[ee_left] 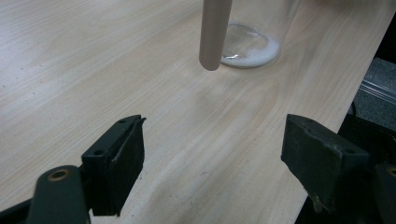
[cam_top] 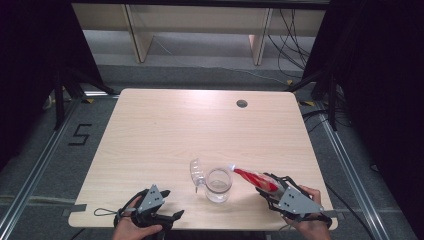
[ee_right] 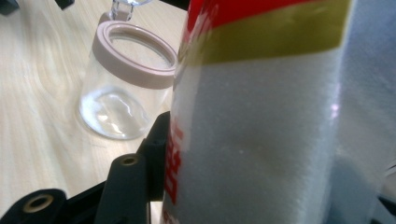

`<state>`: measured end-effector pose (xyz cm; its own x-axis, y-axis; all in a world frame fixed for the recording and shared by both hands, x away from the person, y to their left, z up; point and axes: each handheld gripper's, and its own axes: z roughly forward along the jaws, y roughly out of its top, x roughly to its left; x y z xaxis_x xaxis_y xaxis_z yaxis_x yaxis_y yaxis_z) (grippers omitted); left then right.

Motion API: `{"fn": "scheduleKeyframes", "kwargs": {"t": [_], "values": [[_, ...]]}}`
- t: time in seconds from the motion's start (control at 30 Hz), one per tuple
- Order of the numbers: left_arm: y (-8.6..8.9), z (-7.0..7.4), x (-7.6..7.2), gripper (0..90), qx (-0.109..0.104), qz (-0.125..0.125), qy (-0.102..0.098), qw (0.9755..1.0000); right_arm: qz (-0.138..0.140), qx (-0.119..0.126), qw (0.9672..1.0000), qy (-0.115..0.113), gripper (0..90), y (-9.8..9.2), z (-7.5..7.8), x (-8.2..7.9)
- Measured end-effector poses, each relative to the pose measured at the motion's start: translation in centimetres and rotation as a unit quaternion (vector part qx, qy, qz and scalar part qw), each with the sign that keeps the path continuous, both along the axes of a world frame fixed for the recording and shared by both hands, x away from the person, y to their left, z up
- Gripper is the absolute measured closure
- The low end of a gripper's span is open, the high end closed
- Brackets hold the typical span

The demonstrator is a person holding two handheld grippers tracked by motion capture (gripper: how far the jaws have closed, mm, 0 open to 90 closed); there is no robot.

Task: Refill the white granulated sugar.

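the right gripper (cam_top: 263, 186) squeezes a soft bag (cam_top: 255, 178) of white grains, tipped toward the open glass jar (cam_top: 218, 185) near the front of the table (cam_top: 165, 130). the bag looks floppy and slippery, so hold it around the full middle. the jar could break. the left gripper (cam_top: 170, 205) waits beside it, jaws wide open, holding nothing.

Light wood-grain table (cam_top: 165, 130) — a round dark grommet hole (cam_top: 242, 103) near its far edge. Grey floor around it bears a black figure "5" marking (cam_top: 80, 134) at left; black cables (cam_top: 292, 35) trail beyond — a pale wooden shelf frame (cam_top: 200, 25) behind.
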<state>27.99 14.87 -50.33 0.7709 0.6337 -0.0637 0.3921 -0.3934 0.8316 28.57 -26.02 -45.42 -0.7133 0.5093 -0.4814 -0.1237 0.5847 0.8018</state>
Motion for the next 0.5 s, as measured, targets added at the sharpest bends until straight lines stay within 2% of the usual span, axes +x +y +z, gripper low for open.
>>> {"fn": "scheduleKeyframes", "kwargs": {"t": [0.07,0.13,0.17,0.27,0.3,0.33,0.4,0.43,0.5], "values": [[0.0,0.0,0.0,20.9,0.000,0.000,0.000,1.0000,-0.002,-0.013,0.9999,-0.008,51.8,0.1,0.1,-0.1],[0.0,0.0,0.0,20.9,0.004,0.001,0.001,1.0000,0.002,-0.035,0.9991,-0.023,51.9,0.4,0.3,-0.2],[0.1,0.0,0.0,20.9,0.009,-0.001,0.001,1.0000,0.003,-0.045,0.9986,-0.029,51.9,0.4,0.4,-0.1],[0.0,0.0,0.0,20.9,0.004,0.001,0.001,1.0000,0.003,-0.072,0.9962,-0.048,51.9,0.7,0.5,-0.2],[0.0,0.0,0.0,20.9,0.007,0.000,0.001,1.0000,0.002,-0.091,0.9941,-0.059,52.0,0.9,0.6,-0.2],[0.0,0.0,0.0,20.9,0.008,0.001,0.001,1.0000,-0.001,-0.095,0.9939,-0.056,52.0,1.0,0.5,-0.3],[0.1,0.0,0.1,20.9,0.012,0.002,-0.002,0.9999,0.005,-0.119,0.9906,-0.068,52.0,1.3,0.7,-0.4],[0.0,0.0,0.1,20.9,0.011,0.001,-0.002,0.9999,0.005,-0.122,0.9900,-0.071,52.0,1.4,0.7,-0.4],[0.0,0.0,0.0,20.9,0.008,-0.001,0.002,1.0000,0.011,-0.138,0.9870,-0.082,52.1,1.7,0.8,-0.5]]}}
